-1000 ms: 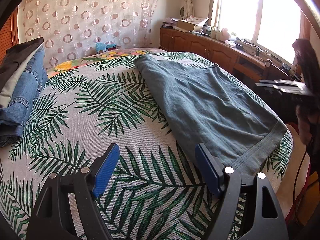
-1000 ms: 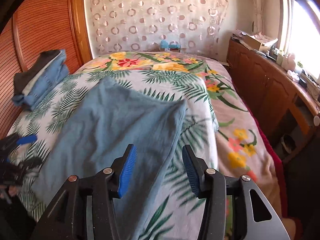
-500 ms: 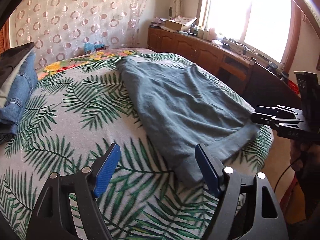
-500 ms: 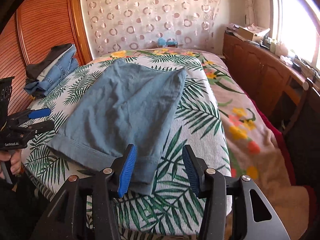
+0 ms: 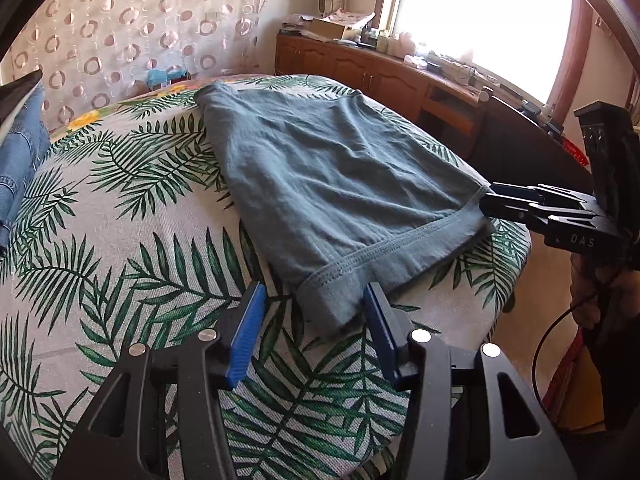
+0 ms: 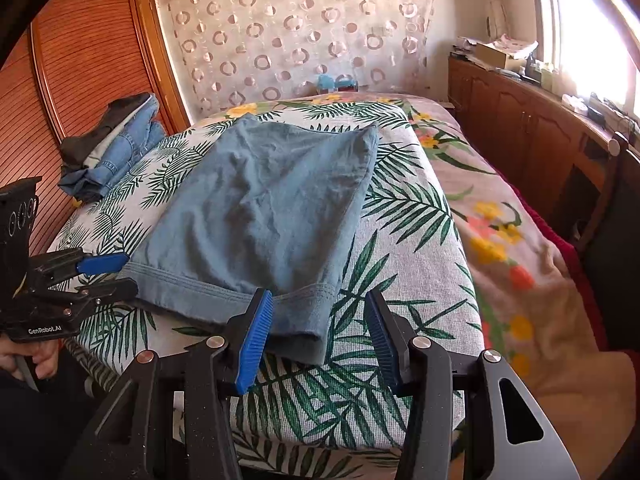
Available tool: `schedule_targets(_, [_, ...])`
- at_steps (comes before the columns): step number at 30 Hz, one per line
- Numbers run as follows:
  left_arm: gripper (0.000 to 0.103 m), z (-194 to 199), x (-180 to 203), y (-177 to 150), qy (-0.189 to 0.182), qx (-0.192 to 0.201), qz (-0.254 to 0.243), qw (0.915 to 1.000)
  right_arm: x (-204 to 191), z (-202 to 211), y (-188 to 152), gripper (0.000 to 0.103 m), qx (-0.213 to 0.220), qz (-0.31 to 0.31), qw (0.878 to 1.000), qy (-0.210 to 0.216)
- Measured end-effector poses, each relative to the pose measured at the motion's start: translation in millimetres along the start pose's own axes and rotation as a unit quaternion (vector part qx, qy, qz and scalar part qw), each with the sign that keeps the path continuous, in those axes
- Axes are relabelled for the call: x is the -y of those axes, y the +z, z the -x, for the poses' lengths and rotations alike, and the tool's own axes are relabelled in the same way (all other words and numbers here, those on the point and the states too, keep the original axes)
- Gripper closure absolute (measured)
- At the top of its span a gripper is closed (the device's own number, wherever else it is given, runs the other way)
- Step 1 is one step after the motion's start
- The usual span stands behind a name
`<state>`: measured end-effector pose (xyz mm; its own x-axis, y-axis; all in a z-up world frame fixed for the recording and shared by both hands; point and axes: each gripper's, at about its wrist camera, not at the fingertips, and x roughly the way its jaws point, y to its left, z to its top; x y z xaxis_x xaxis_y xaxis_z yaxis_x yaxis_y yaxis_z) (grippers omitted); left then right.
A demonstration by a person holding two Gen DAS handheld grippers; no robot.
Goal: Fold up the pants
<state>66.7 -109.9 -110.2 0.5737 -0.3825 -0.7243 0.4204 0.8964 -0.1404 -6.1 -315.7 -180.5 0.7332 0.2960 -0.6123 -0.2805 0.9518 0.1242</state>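
**Grey-blue pants spread on the bed, a claw at each hem corner**

The pants (image 5: 332, 176) lie flat on the palm-leaf bedspread (image 5: 120, 248), folded lengthwise into one long panel that runs from the near edge of the bed toward the far end. The cloth is faded grey-blue, softly creased, with a double-stitched hem across the near end. The near hem corner curls up slightly.

The left claw (image 5: 314, 330) sits at one hem corner. Its jaws are closing, with the corner between the blue pads (image 5: 246, 338), which do not yet press on it. The right claw (image 6: 320, 334) stands half open at the other hem corner, the cloth between its pads but not pinched.

A stack of folded jeans (image 6: 116, 148) rests by the wooden headboard (image 6: 80, 64), well apart from the pants.
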Motion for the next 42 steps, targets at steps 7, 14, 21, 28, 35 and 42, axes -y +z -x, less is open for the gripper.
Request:
schedule_targets(7, [0.081, 0.6, 1.5, -1.5, -0.017, 0.006, 0.005, 0.9998, -5.4, -0.8, -5.0, 0.053, -0.002, 0.002, 1.0, 0.005])
schedule_targets(14, [0.087, 9.4, 1.5, 1.1, -0.022, 0.023, 0.003, 0.9995, -5.3, 3.3, -3.1, 0.053, 0.007, -0.002, 1.0, 0.003])
schedule_targets(21, [0.087, 6.3, 0.6, -0.3, -0.021, 0.015, 0.004, 0.9997, -4.8, -4.6, -4.4, 0.053, 0.005, -0.013, 1.0, 0.002])
schedule_targets(28, [0.085, 7.8, -2.2, 3.0, -0.022, 0.024, 0.009, 0.9994, -5.5, -14.8, -8.2, 0.054, -0.014, -0.018, 1.0, 0.0])
schedule_targets(35, [0.073, 19.4, -8.6, 15.4, -0.017, 0.049, 0.024, 0.9984, -13.8, -15.2, -7.2, 0.07, -0.017, -0.001, 1.0, 0.006])
schedule_targets(42, [0.06, 1.0, -9.3, 18.3, 0.003, 0.024, 0.024, 0.9994, -12.4, -15.1, -9.2, 0.072, -0.015, -0.001, 1.0, 0.007])
